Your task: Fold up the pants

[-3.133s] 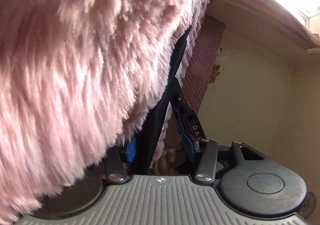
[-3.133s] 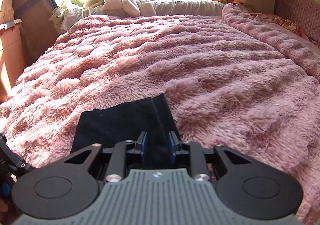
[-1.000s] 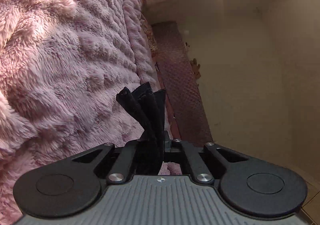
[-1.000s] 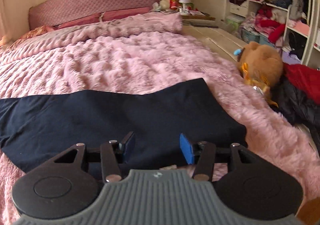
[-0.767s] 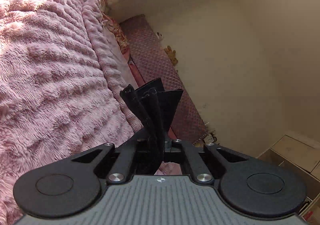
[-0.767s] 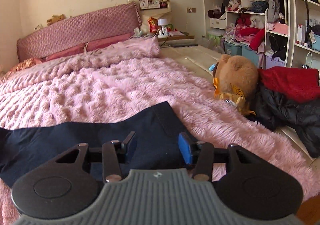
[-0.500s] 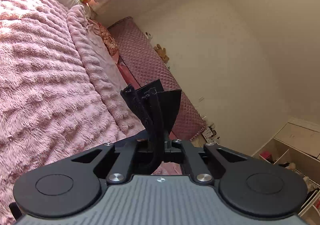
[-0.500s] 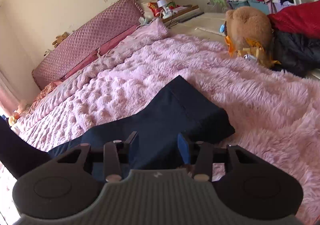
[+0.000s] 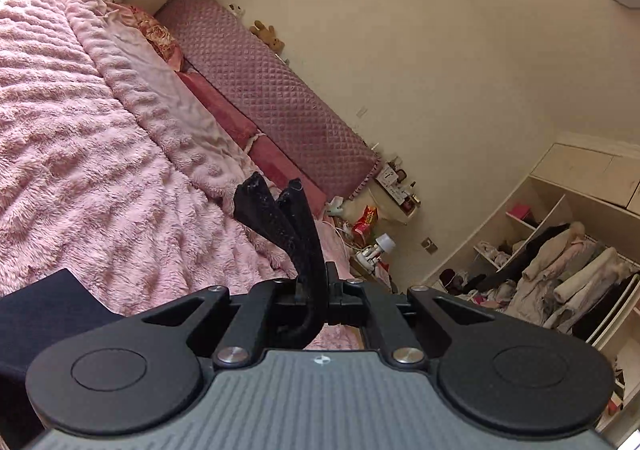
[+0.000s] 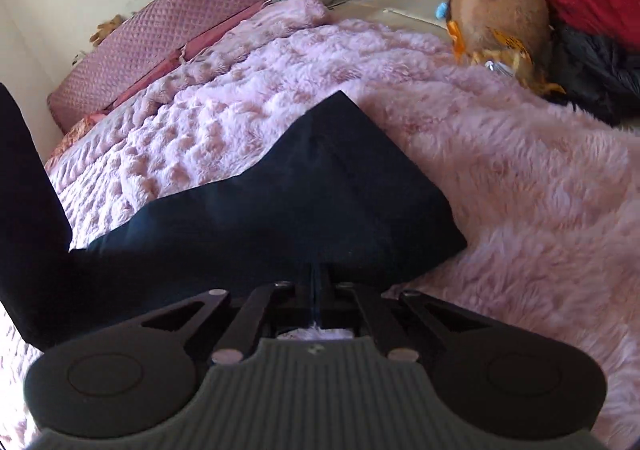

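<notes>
Right gripper [image 10: 320, 290], spread half a second ago, now clamped on pants [image 10: 304, 189] edge. Left gripper [image 9: 312, 290] pinches bunched hem, raised above pink blanket [image 9: 80, 149]. Pants mostly flat on bed; lifted end likely carrying fold over.

The pants [image 10: 304, 205] lay spread on the blanket [image 10: 540, 185] covering the bed, one end rising at the left edge of the right wrist view. The right tongs [image 10: 320, 290] met at their near edge. Behind them stood the headboard [image 10: 160, 33]; to the right, beyond the blanket, sat a stuffed bear [image 10: 500, 5]. The left tongs [image 9: 316, 290] held a bunch of the pants [image 9: 280, 217] upright above the blanket [image 9: 80, 169], the headboard [image 9: 280, 89] behind and shelves [image 9: 540, 250] right.
</notes>
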